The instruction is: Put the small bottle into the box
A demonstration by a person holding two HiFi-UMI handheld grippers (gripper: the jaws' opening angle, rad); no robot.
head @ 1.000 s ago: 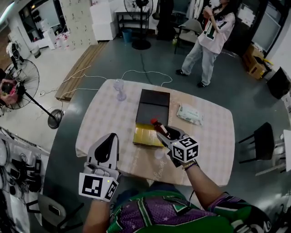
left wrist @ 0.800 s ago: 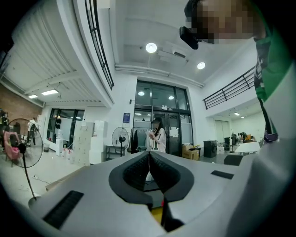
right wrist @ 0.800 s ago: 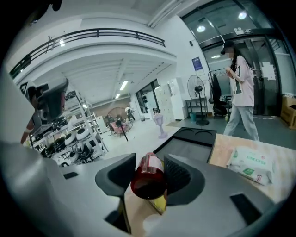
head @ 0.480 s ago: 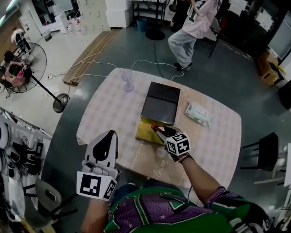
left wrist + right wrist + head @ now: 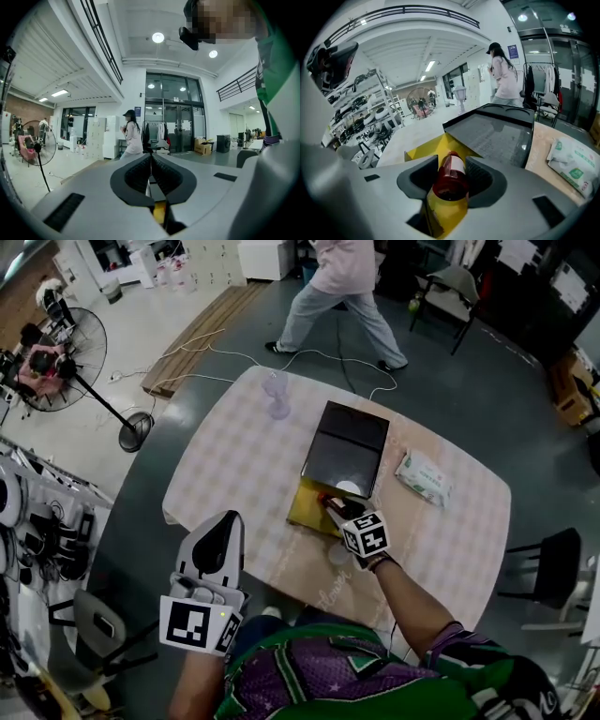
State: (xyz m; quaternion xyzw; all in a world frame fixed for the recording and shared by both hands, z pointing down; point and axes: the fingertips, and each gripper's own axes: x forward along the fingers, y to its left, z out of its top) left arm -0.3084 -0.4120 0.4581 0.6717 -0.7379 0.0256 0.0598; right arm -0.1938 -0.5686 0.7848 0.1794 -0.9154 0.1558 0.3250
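The small bottle (image 5: pixel 451 176), filled with red liquid under a white label, is pinched between the pads of my right gripper (image 5: pixel 452 168). In the head view that gripper (image 5: pixel 336 509) holds the bottle (image 5: pixel 328 503) over the near end of the open yellow box (image 5: pixel 306 506). The box's dark lid (image 5: pixel 343 448) lies open beyond it. The right gripper view shows the yellow box (image 5: pixel 423 151) straight under the bottle and the lid (image 5: pixel 497 133) behind. My left gripper (image 5: pixel 220 521) hangs off the table's near left edge, jaws together, holding nothing (image 5: pixel 151 164).
On the checked table (image 5: pixel 234 465) stand a clear stemmed glass (image 5: pixel 276 395) at the far left and a packet of wipes (image 5: pixel 424 476) right of the lid. A person (image 5: pixel 337 287) walks beyond the table. A floor fan (image 5: pixel 56 362) stands left, a black chair (image 5: pixel 553 559) right.
My right gripper has carried the bottle forward, from the table's near side to over the yellow box. The person at the back has walked to the left. The left gripper has stayed put.
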